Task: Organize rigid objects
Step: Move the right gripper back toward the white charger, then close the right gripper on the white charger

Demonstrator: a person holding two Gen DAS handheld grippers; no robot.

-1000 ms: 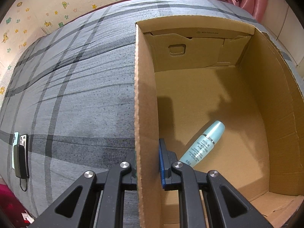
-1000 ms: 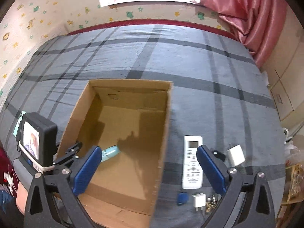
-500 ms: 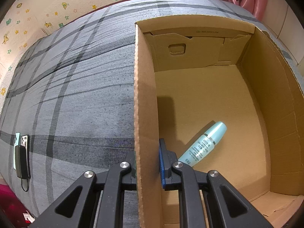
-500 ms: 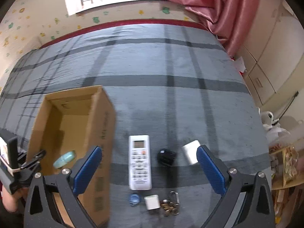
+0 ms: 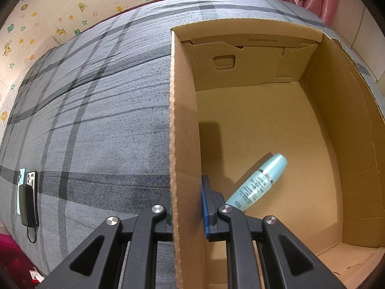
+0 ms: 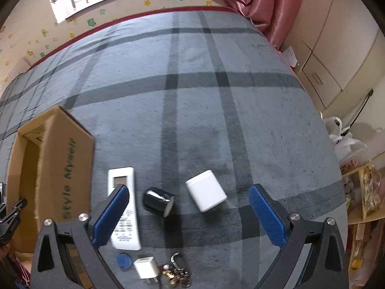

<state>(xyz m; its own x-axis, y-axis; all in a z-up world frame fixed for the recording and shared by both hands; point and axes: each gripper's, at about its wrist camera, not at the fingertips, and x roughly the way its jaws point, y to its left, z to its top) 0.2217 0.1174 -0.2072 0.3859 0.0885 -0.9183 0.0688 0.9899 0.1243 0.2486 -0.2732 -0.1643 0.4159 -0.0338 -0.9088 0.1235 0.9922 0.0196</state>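
My left gripper (image 5: 186,207) is shut on the left wall of the open cardboard box (image 5: 184,130), one finger inside and one outside. A teal bottle (image 5: 258,184) lies on the box floor. In the right wrist view my right gripper (image 6: 187,214) is open and empty above the bed. Between its fingers lie a black round object (image 6: 157,201) and a white box-shaped object (image 6: 206,193). A white remote (image 6: 124,206) lies partly under the left finger. A blue disc (image 6: 124,261), a white charger plug (image 6: 145,268) and keys (image 6: 176,273) lie nearer. The cardboard box (image 6: 65,168) stands at the left.
The grey plaid bedspread (image 6: 192,110) covers the bed. Two phones and a black power bank (image 5: 27,196) lie at the bed's left edge. A pink curtain (image 6: 259,2), cupboards (image 6: 336,55) and a white plastic bag (image 6: 341,139) are off the right side.
My right gripper has swung right and come lower over the loose objects; the box has slid to the left of its view. My left gripper keeps its hold on the box wall.
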